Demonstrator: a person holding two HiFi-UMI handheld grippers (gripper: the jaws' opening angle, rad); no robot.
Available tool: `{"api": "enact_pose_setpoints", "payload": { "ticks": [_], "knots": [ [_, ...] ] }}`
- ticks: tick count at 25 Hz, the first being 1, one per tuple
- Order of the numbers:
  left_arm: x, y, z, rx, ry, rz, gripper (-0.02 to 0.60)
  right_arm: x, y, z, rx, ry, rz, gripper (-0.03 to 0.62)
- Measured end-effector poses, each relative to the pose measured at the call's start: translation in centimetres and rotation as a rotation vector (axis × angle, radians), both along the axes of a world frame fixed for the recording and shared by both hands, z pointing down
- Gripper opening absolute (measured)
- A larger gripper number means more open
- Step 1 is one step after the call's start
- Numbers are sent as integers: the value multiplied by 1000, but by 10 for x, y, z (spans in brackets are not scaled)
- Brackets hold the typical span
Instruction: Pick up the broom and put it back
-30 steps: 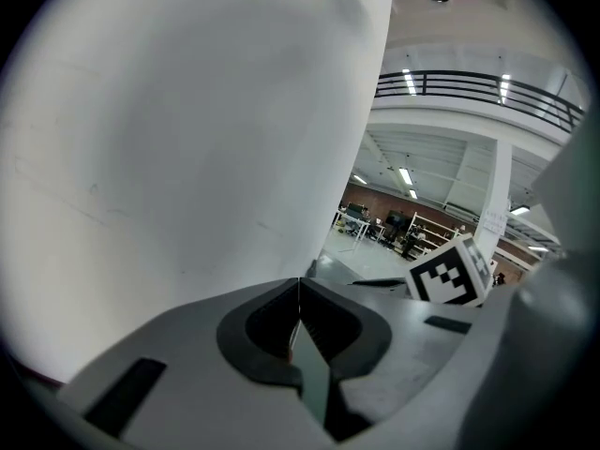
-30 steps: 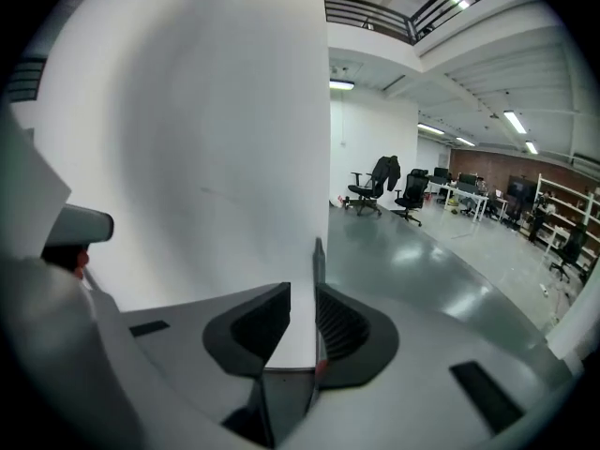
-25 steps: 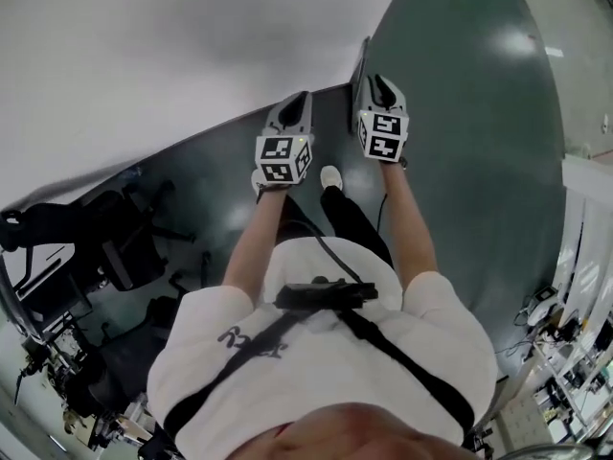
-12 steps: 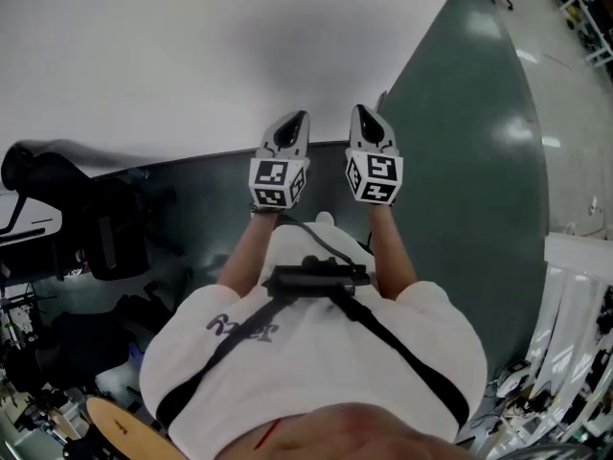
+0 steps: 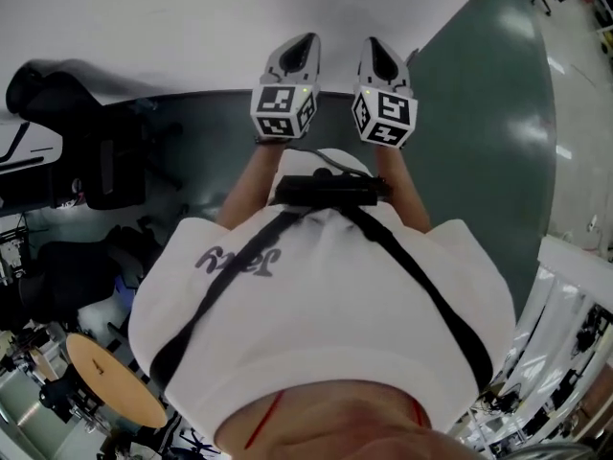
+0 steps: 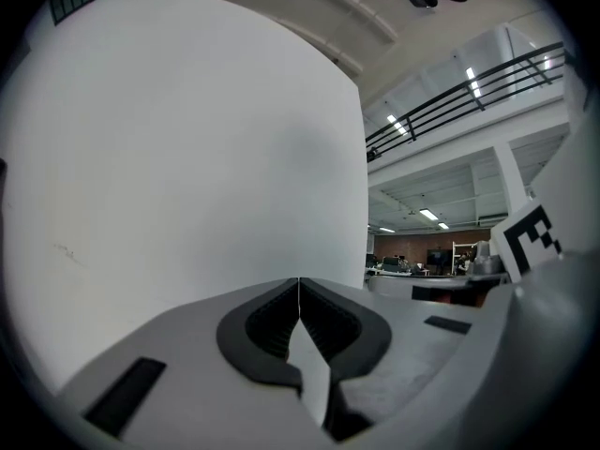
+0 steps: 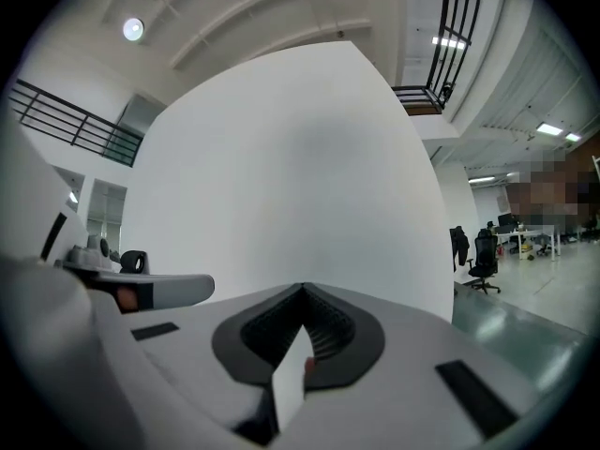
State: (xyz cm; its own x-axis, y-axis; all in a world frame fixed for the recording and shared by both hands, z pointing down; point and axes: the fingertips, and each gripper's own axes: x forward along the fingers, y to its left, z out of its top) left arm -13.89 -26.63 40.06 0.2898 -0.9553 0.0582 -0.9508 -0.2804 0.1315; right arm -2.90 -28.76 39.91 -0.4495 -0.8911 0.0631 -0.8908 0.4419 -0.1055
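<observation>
I make out no broom in any view at this moment. Both grippers are held up side by side in front of my chest and point level at a white wall. In the head view my left gripper and my right gripper each show a marker cube. The left gripper has its jaws shut, tips meeting, with nothing between them. My right gripper is shut as well and holds nothing. The wall fills most of both gripper views.
Dark green floor runs along the wall to the right. Black office chairs stand at the left, with a round wooden top lower left. White racks line the right edge. More chairs stand far off.
Both grippers have risen from near the floor to chest height. A thin dark stick that stood by the right gripper a second ago is out of sight. The head view has swung toward the wall.
</observation>
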Motion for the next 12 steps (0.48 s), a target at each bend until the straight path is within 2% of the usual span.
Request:
{"api": "enact_pose_setpoints", "payload": {
  "ticks": [4, 8, 12],
  "knots": [
    [3, 9, 1, 4, 1, 10, 14, -4, -1, -2, 1, 10, -3, 6],
    [-8, 12, 6, -3, -2, 5, 14, -12, -2, 4, -25, 18, 1, 8],
    [-10, 12, 3, -9, -3, 1, 14, -1, -1, 10, -96, -54, 5, 8]
  ]
}}
